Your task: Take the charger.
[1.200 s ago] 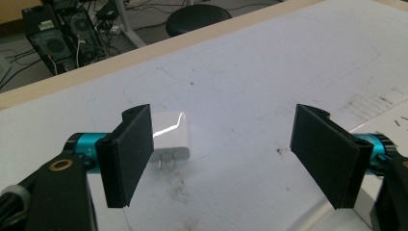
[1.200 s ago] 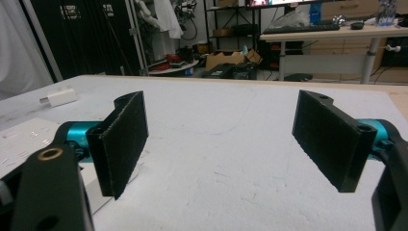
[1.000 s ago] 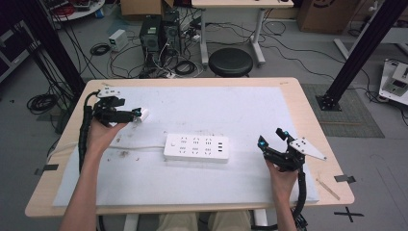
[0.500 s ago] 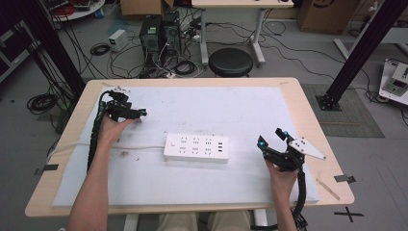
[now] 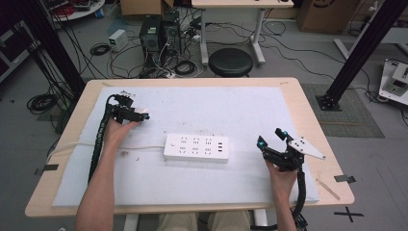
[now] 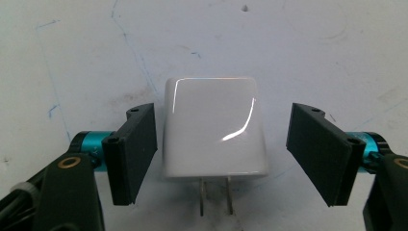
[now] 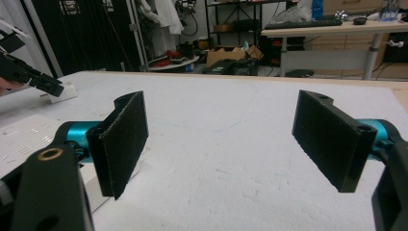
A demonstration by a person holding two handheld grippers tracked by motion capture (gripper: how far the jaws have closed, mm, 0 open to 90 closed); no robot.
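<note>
Two black jaws of the left hand-held gripper (image 6: 219, 154) stand apart around a white plug adapter (image 6: 214, 127), one pad just beside its left face, the other off its right face with a gap; they have just been closing. Since a second ago this hand-held gripper has dropped lower onto the white mat (image 5: 250, 103) at the table's (image 5: 308, 91) far left, where the adapter lies, prongs toward the camera. Right of it, well apart, lies the white power strip (image 5: 196, 147), its cord (image 5: 144, 147) running left under the forearm. Farther right, the right hand-held gripper (image 5: 273, 137) stays put near the table's edge, jaws wide apart and empty.
</note>
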